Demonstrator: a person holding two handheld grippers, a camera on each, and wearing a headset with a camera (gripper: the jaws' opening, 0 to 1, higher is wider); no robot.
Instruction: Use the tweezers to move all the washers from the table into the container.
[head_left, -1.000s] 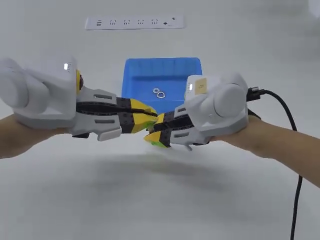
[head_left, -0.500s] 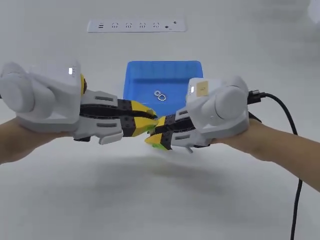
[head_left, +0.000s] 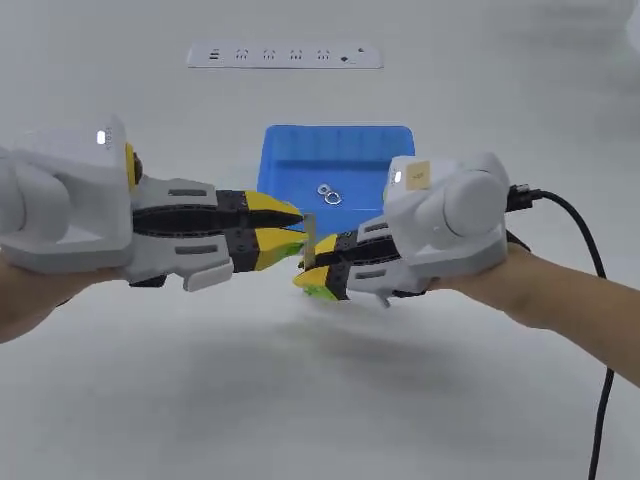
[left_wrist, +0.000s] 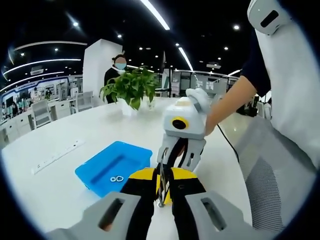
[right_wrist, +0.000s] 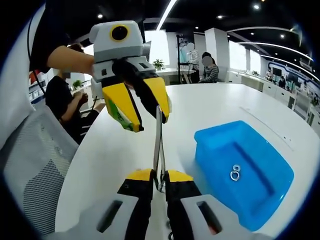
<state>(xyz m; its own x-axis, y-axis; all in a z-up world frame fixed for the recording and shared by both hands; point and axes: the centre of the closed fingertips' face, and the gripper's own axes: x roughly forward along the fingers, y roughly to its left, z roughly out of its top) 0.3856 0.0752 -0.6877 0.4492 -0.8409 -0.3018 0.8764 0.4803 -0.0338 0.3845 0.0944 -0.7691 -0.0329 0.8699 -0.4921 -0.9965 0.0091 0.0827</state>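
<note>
two grippers meet tip to tip above the table, and the thin silver metal tweezers (right_wrist: 159, 145) run between them. the right gripper (right_wrist: 160, 176) has its yellow-padded jaws set narrow and clamped on one end of the tweezers. the left gripper (right_wrist: 150, 122) stands with its jaws parted in a shallow v around the other end, and the view is too coarse there to be sure whether a pad touches the metal. just beyond the tips sits the shallow blue plastic container (head_left: 290, 160), with two small silver ring washers (head_left: 329, 194) lying side by side on its floor. i see no washer on the plain white table (head_left: 320, 400), though a small one could hide beneath the grippers. by my reading the step in hand is a hand-over or regrip of the tweezers rather than a pick. the next move calls for one gripper to own the tweezers with their points free and facing down, then a look over the table for any washer left to lift.
</note>
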